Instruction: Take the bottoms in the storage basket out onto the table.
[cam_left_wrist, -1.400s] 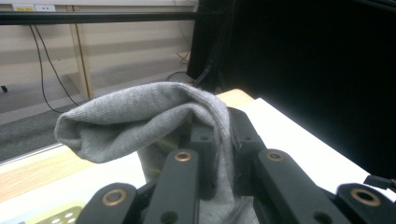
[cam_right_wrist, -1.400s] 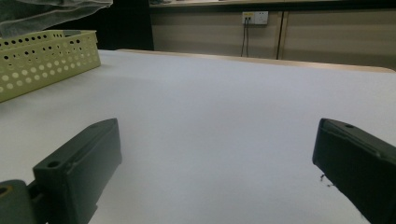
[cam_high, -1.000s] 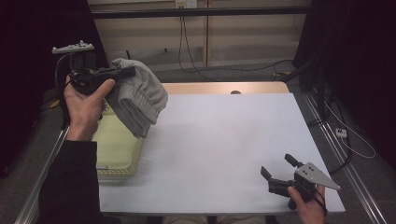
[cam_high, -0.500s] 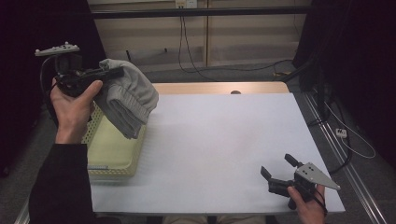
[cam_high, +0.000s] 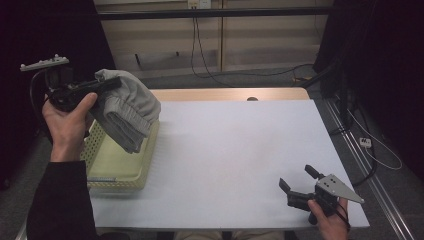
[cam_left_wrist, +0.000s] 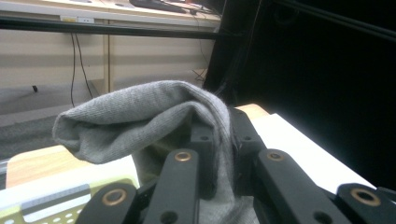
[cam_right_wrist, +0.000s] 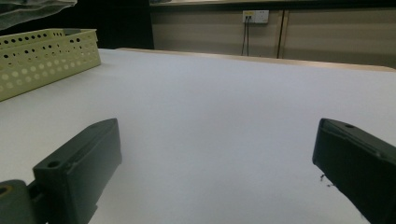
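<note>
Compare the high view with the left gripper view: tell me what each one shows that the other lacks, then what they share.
High view alone: the whole white table, the person's left hand holding the left tongs up over the basket, and the right tongs open, low near the table's front right corner.

Left gripper view alone: a close look at the jaws shut on a fold of the grey cloth.

Both: the grey cloth pinched in the left tongs, and the yellow basket below.
</note>
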